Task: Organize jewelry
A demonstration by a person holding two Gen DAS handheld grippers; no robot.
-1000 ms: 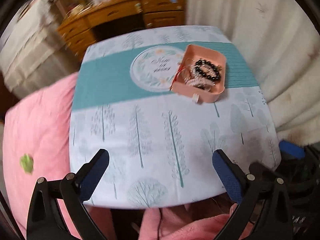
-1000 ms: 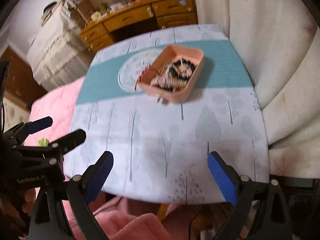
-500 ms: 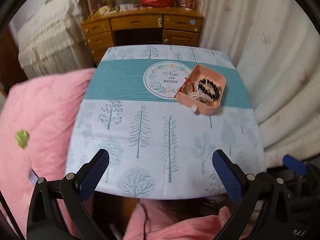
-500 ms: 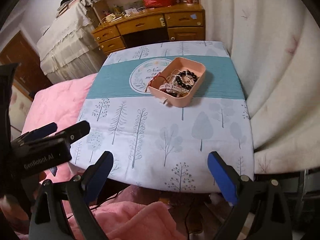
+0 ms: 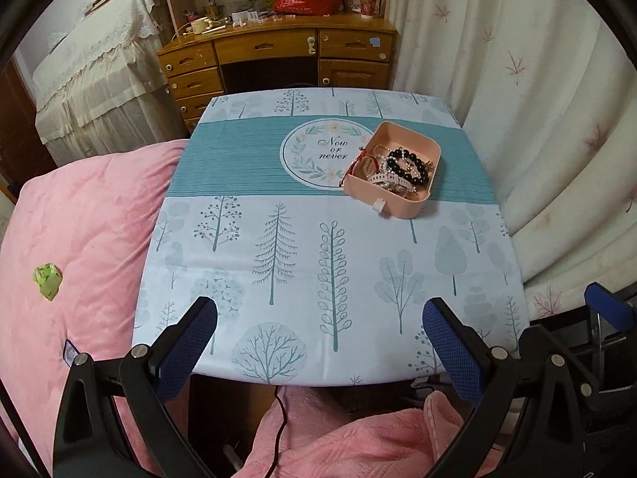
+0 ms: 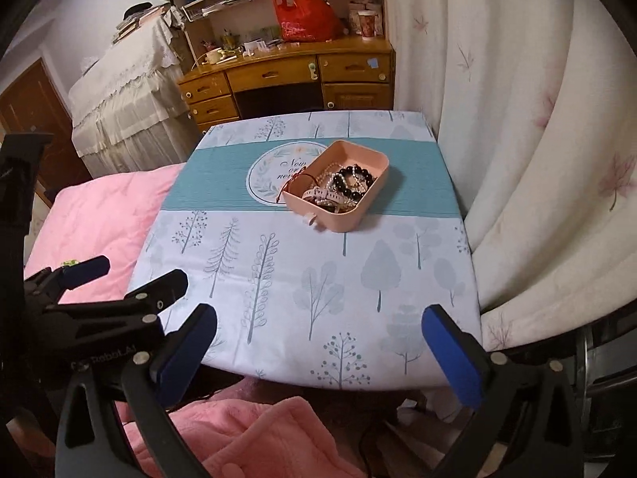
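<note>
A pink box point(image 5: 414, 204) point(image 6: 344, 221) sits on the teal band at the table's far right. It holds a black bead bracelet point(image 5: 410, 163) point(image 6: 350, 183), pale bead strands point(image 5: 384, 178) and a red cord point(image 5: 358, 157) hanging over its left wall. My left gripper point(image 5: 318, 342) is open and empty over the table's near edge, far from the box. My right gripper point(image 6: 318, 342) is open and empty, also at the near edge. The left gripper shows in the right wrist view point(image 6: 119, 279) at the lower left.
The table point(image 5: 278, 247) has a tree-print cloth with a round "Now or never" motif point(image 5: 322, 153). A pink quilt point(image 5: 79, 239) lies to the left, curtains point(image 5: 537, 119) to the right, a wooden desk point(image 5: 278, 51) behind.
Both grippers have pulled back and up from the table; the views have steadied and the box looks farther away. Both stay open and empty.
</note>
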